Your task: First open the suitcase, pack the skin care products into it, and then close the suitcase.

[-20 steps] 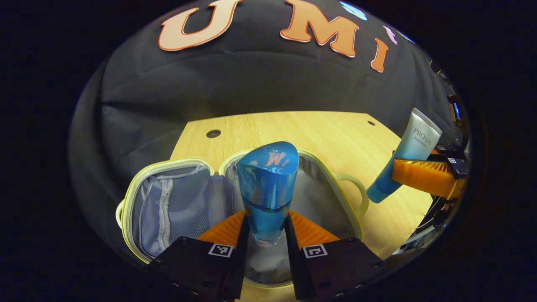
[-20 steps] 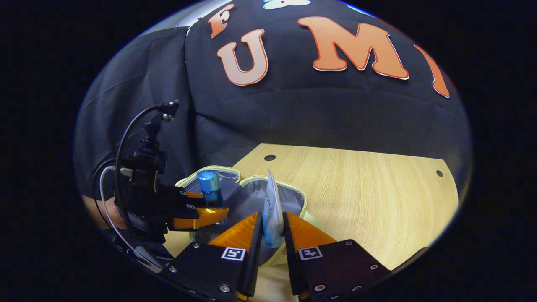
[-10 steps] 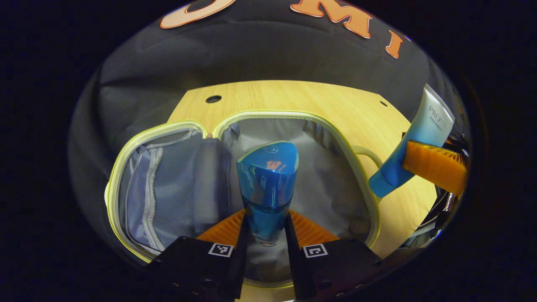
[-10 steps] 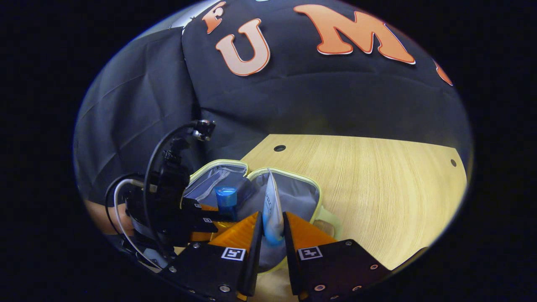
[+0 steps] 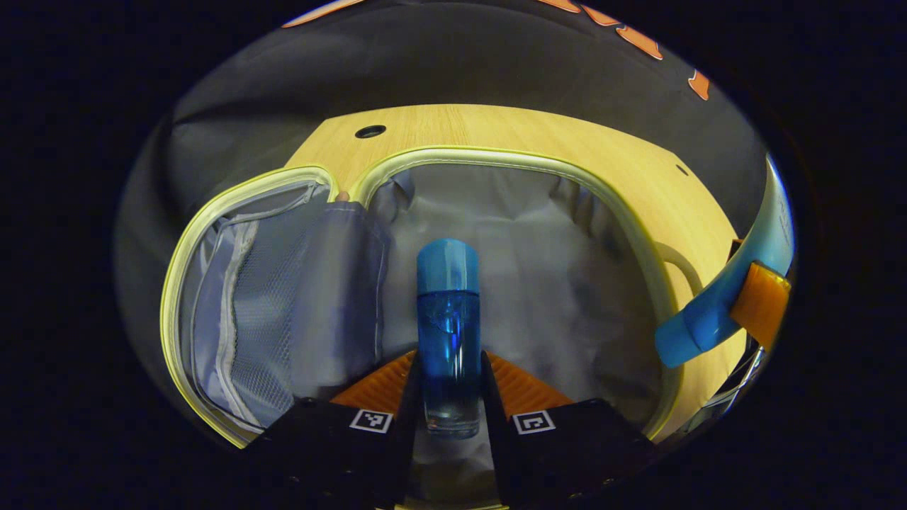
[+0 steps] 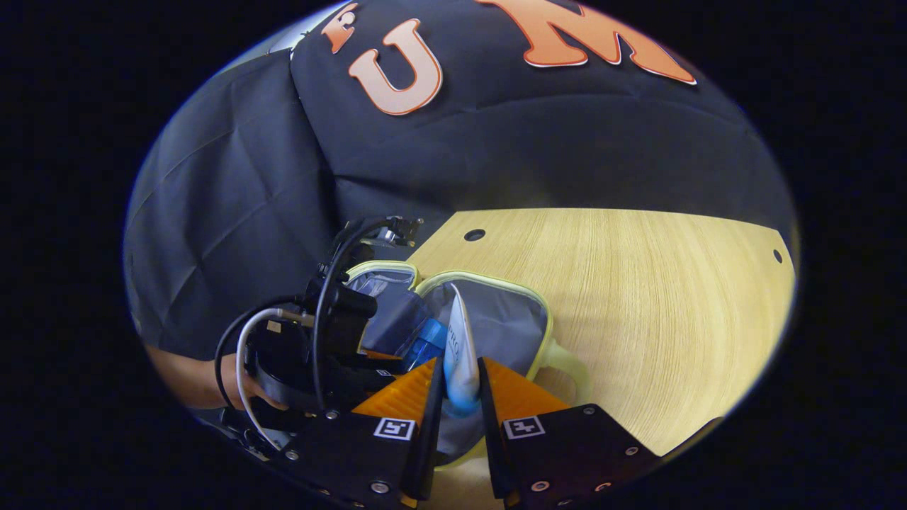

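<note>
Left gripper (image 5: 448, 368) clamps a clear blue bottle (image 5: 447, 333) over the open grey-lined suitcase (image 5: 510, 234); right gripper (image 6: 460, 379) clamps a white-and-blue tube (image 6: 460, 354).

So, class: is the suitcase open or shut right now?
Open. The suitcase lies spread in two halves on the table, grey lining and mesh pocket exposed.
</note>
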{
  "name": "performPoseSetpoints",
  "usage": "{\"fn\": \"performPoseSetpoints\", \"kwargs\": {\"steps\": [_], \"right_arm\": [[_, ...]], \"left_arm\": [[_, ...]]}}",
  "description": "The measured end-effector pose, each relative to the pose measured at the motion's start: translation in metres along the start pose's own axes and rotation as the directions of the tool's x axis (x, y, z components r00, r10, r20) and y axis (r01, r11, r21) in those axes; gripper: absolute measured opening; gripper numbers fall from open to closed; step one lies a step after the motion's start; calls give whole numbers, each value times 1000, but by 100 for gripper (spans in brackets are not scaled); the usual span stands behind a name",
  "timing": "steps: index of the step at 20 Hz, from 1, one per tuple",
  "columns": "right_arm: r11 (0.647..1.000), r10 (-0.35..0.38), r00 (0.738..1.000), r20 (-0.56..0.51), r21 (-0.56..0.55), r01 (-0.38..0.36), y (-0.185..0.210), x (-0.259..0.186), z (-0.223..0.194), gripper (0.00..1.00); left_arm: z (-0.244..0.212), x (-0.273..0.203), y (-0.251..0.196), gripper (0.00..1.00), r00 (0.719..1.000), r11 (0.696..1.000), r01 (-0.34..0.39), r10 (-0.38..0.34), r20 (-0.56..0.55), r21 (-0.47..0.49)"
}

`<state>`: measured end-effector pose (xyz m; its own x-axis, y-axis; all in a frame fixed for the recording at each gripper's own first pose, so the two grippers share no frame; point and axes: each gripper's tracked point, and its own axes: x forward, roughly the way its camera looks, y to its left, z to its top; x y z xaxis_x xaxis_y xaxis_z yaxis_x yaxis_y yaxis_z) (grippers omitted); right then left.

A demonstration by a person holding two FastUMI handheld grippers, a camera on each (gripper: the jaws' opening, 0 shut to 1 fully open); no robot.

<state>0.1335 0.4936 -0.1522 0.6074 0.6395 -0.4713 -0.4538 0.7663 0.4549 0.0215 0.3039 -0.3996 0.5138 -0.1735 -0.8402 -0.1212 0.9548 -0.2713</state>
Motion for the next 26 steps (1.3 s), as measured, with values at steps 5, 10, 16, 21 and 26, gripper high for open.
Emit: {"fn": "performPoseSetpoints", "kwargs": {"steps": [5,10,16,21,26], "right_arm": [[999,8,999,-39,35,-6,-7,12,-6,31],[998,11,993,-113,55,-5,-4,28,-26,31],[993,-9,970,-244,115,38,-10,39,-52,26],[968,-12,943,-331,234,95,-14,51,-57,34],[962,-8,943,-332,254,98,-9,49,-55,43]], "left_arm": [[8,-8,3,48,999,1000,-2,2,38,-3],[28,-60,21,60,981,999,-43,37,191,32],[23,-112,80,63,951,987,-139,155,266,-81],[-5,-137,145,63,929,954,-229,274,249,-195],[-45,-147,191,66,917,909,-255,336,216,-331]]}}
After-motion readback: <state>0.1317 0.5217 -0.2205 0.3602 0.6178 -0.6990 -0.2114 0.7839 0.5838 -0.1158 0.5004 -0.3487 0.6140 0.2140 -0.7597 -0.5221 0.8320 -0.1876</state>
